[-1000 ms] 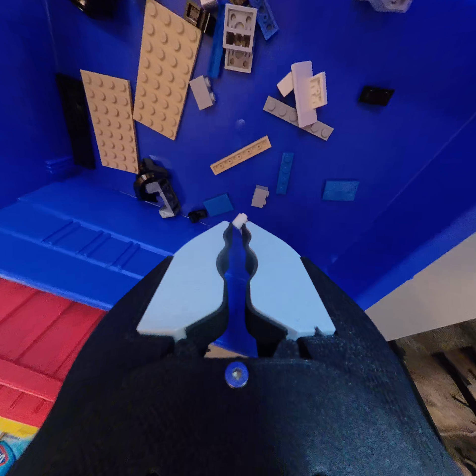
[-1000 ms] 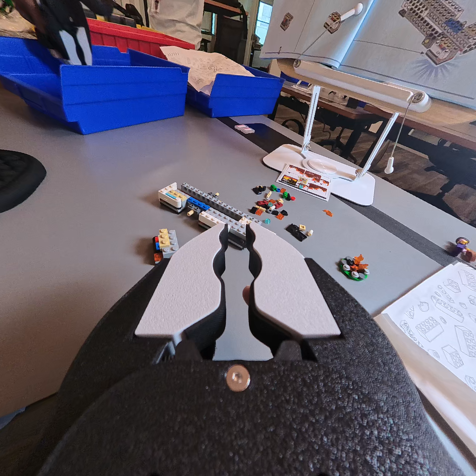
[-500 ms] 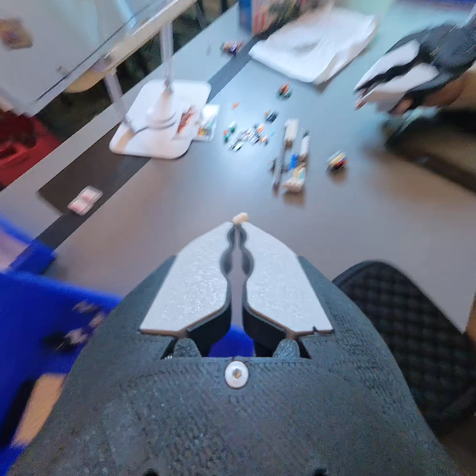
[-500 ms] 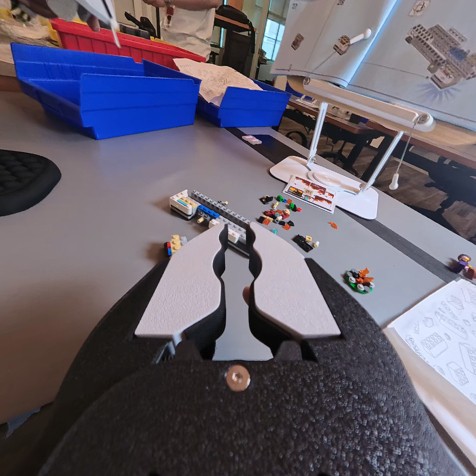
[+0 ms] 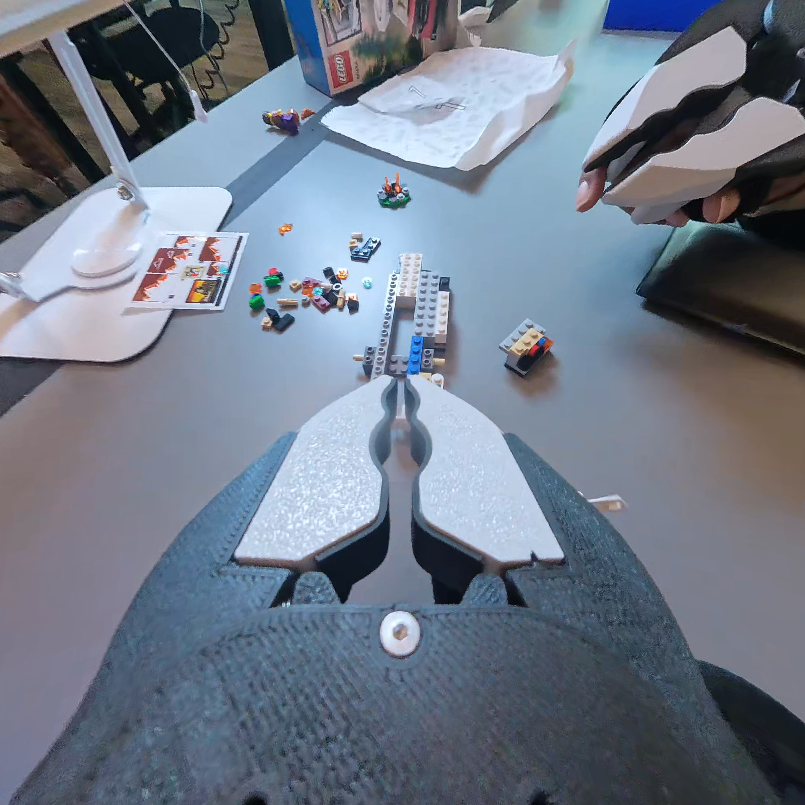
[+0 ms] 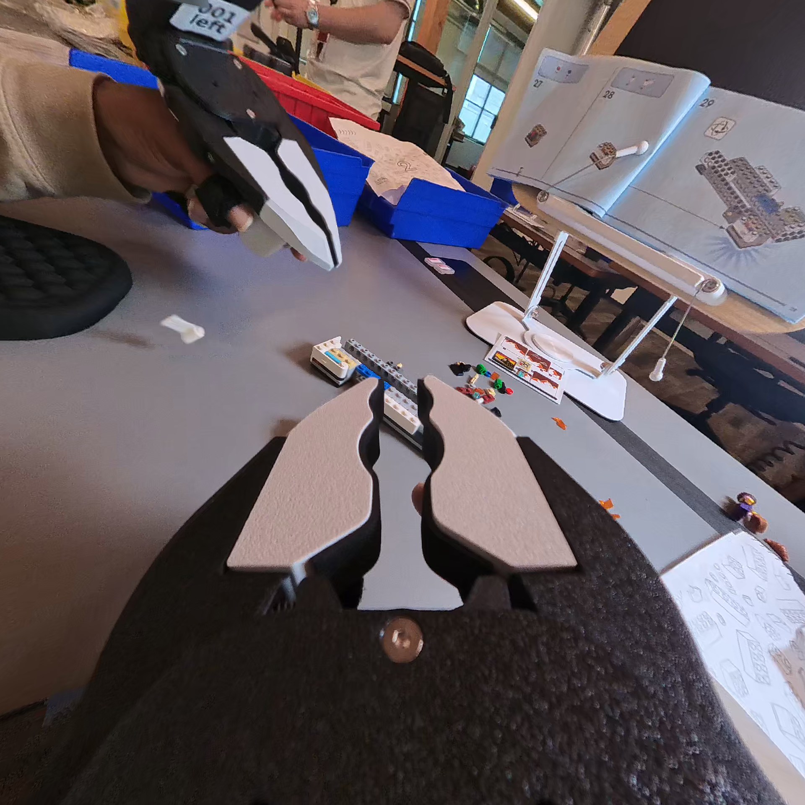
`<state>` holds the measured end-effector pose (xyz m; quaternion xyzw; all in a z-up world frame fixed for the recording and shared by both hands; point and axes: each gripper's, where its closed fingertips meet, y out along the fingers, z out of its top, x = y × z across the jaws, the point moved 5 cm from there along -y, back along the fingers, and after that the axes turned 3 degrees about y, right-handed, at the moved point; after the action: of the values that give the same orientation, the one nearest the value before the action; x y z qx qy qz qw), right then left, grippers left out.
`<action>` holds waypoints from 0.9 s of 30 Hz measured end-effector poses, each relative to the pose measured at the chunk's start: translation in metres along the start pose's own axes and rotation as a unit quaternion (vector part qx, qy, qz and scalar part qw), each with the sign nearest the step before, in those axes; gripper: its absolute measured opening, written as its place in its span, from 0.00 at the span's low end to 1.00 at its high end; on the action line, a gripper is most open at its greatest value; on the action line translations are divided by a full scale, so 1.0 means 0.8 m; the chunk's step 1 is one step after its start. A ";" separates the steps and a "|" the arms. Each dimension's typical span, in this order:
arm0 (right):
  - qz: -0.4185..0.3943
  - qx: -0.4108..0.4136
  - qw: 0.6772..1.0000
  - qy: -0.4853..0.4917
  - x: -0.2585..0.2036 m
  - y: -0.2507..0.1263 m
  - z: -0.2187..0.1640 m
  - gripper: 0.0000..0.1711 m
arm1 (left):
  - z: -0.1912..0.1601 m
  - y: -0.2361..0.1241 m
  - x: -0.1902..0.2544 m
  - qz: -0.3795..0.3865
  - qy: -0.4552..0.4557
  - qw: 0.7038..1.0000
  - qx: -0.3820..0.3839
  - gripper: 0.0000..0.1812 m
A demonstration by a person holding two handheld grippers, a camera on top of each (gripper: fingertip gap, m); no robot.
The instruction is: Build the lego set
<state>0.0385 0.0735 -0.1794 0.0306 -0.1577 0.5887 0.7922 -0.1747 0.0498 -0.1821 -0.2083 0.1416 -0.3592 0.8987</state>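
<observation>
The long grey, white and blue lego build (image 5: 418, 313) lies on the grey table; it also shows in the right wrist view (image 6: 370, 370). My left gripper (image 5: 400, 382) hovers just short of its near end, fingers almost together, nothing showing at the tips. It also shows in the right wrist view (image 6: 333, 261). A small white piece (image 6: 183, 329) lies loose on the table below it, and shows beside the left gripper (image 5: 607, 503). My right gripper (image 6: 398, 383) is open and empty above the build; it also shows in the left wrist view (image 5: 603, 183).
A small tan and grey sub-assembly (image 5: 527, 346) sits right of the build. Loose small pieces (image 5: 313, 292), a sticker sheet (image 5: 187, 274) and a white booklet stand (image 5: 87, 279) lie left. A black pad (image 5: 718, 287), paper bag (image 5: 457, 117) and blue bins (image 6: 431, 209) ring the area. There is about 15 centimeters between the tips of the two grippers.
My left gripper swung out of the blue bin to over the table by the build. The small white piece it held now lies on the table. My right gripper moved nearer the build.
</observation>
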 end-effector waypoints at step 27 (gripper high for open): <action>0.037 -0.026 0.998 -0.036 -0.019 0.006 -0.013 0.07 | -0.063 0.019 0.144 -0.242 0.176 0.944 -0.139 0.13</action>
<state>0.0319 0.0635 -0.1944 0.0255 -0.2028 0.6117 0.7642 -0.1054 -0.0349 -0.2457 -0.2927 0.2910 -0.5733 0.7078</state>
